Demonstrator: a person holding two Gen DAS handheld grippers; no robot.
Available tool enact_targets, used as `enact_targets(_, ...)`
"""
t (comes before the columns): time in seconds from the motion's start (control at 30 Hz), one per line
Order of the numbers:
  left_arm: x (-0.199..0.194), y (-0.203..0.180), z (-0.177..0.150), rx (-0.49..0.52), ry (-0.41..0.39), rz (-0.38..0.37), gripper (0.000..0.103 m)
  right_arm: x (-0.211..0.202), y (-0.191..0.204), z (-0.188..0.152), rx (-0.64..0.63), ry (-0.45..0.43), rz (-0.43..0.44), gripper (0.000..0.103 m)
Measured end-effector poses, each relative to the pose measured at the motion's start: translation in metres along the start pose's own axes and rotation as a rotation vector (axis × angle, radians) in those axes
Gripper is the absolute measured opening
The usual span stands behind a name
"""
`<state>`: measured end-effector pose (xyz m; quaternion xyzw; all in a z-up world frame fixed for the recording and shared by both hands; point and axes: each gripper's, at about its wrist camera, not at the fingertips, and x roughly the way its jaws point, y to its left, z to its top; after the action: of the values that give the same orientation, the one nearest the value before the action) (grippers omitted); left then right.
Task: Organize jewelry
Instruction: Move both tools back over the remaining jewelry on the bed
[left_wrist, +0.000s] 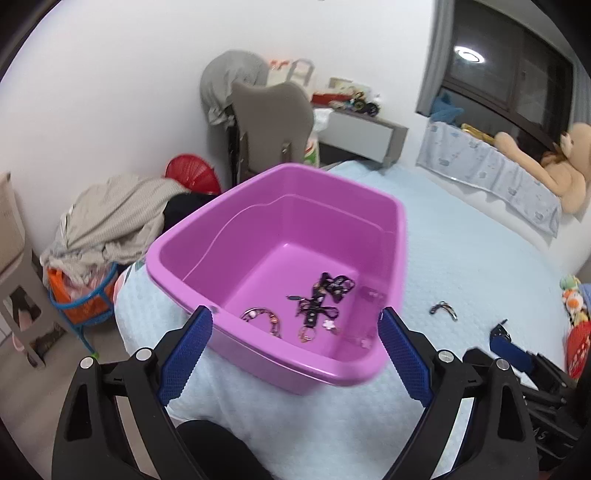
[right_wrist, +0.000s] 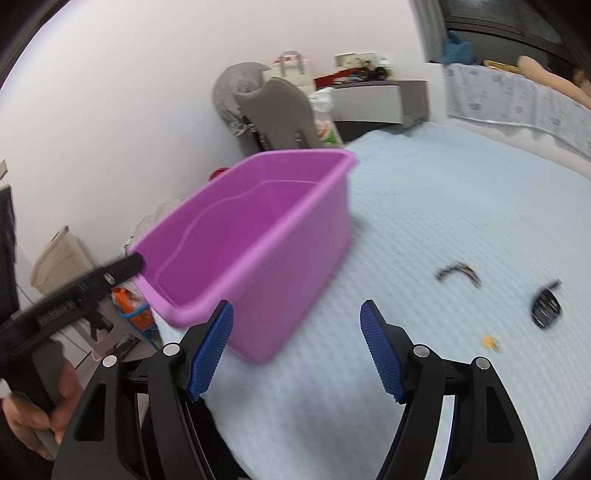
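Several jewelry pieces (left_wrist: 317, 306) lay in the purple tub (left_wrist: 258, 221) on the bed (left_wrist: 461, 258), too blurred to name. Right of it, a bracelet (right_wrist: 460, 273), a dark piece (right_wrist: 546, 308) and a yellow bit (right_wrist: 489, 341) stayed out. Left gripper (left_wrist: 295, 332) and right gripper (right_wrist: 295, 332) gaped, empty. Clothes (left_wrist: 110, 221) cluttered the far-left floor.

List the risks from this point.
The purple bin sits at the corner of the bed, so a nudge from the left tongs might tip it off. The curved piece, dark piece and tiny yellow bit lie flat on quilting, hard to pinch.
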<state>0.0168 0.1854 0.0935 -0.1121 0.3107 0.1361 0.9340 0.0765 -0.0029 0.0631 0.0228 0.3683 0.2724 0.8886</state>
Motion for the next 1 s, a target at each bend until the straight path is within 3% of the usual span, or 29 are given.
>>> enact_targets(0.17, -0.016, -0.035, -0.017, 0.029, -0.01, -0.052, 0.091, -0.031, -0.045, -0.039, 0.059, 0.0, -0.066, 0.068)
enact_targets(0.53, -0.009, -0.122, -0.074, 0.105, 0.07, -0.174, 0.091, -0.085, -0.145, -0.116, 0.186, -0.016, -0.207, 0.069)
enact_targets(0.77, 0.017, -0.165, -0.104, 0.163, 0.123, -0.175, 0.091, -0.088, -0.193, -0.143, 0.222, -0.001, -0.252, 0.069)
enact_targets(1.0, 0.056, -0.19, -0.129, 0.162, 0.163, -0.15, 0.091, -0.067, -0.225, -0.143, 0.198, 0.027, -0.238, 0.069)
